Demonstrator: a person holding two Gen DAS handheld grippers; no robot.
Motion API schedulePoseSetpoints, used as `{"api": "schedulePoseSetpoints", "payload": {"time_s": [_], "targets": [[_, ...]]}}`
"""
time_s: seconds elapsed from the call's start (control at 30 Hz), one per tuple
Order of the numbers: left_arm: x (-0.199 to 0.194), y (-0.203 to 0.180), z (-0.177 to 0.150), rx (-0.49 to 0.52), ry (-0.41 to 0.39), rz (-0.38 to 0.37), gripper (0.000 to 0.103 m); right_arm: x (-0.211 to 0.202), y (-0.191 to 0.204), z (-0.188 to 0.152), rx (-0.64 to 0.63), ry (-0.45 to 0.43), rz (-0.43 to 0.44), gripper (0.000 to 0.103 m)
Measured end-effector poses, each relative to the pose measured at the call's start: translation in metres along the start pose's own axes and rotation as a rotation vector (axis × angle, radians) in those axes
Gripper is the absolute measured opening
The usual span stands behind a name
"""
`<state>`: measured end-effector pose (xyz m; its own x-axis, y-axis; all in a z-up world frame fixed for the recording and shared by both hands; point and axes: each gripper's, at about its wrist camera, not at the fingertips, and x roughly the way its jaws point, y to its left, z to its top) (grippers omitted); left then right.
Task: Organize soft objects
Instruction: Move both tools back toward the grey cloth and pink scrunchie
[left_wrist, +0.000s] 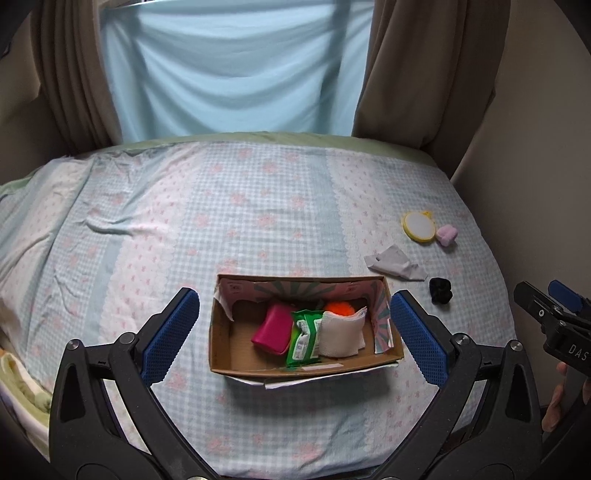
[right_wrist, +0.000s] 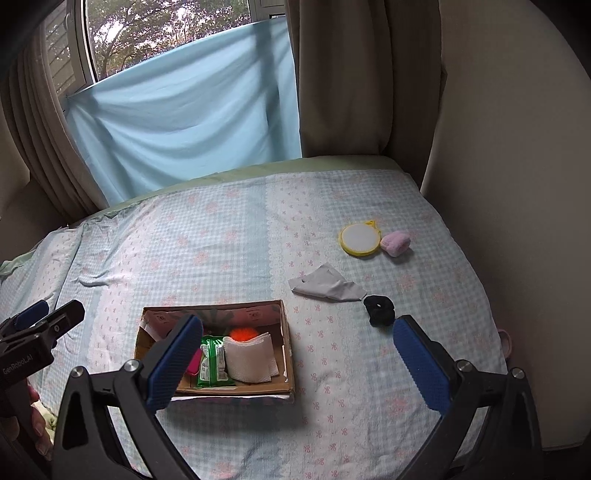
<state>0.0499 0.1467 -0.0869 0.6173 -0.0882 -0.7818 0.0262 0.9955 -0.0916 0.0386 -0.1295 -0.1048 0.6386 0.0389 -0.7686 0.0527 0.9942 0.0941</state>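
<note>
Both grippers, left gripper (left_wrist: 295, 332) and right gripper (right_wrist: 297, 360), hang open and empty. One cardboard box (left_wrist: 221, 332) holds four soft items; four more lie on the bed (left_wrist: 258, 206) to its far right.

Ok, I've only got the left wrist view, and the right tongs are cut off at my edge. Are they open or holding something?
Observer: The right tongs are wide open and empty.
Operator: Where's the black scrunchie relative to them?
Observer: The black scrunchie lies on the bed just ahead of the tongs' right finger, untouched.
Operator: Anything loose that I can't see?
Observer: Yes, a small pink item sits at the bed's right edge, partly hidden. I cannot tell what it is.
</note>
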Motion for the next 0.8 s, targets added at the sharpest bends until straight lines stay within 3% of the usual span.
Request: {"api": "schedulePoseSetpoints", "payload": {"time_s": [0.37,0.53,0.8], "targets": [[0.018,-0.120,0.003,-0.075,-0.007,0.020,0.103,0.021,-0.113,0.040,-0.090,-0.028,0.076,0.103],[0.052,-0.173,0.005,-0.129,0.016,0.011,0.103,0.055,-0.160,0.062,-0.130,-0.025,0.095,0.103],[0.124,-0.242,0.011,-0.124,0.063,0.001,0.103,0.121,-0.212,0.087,-0.159,-0.010,0.119,0.103]]}}
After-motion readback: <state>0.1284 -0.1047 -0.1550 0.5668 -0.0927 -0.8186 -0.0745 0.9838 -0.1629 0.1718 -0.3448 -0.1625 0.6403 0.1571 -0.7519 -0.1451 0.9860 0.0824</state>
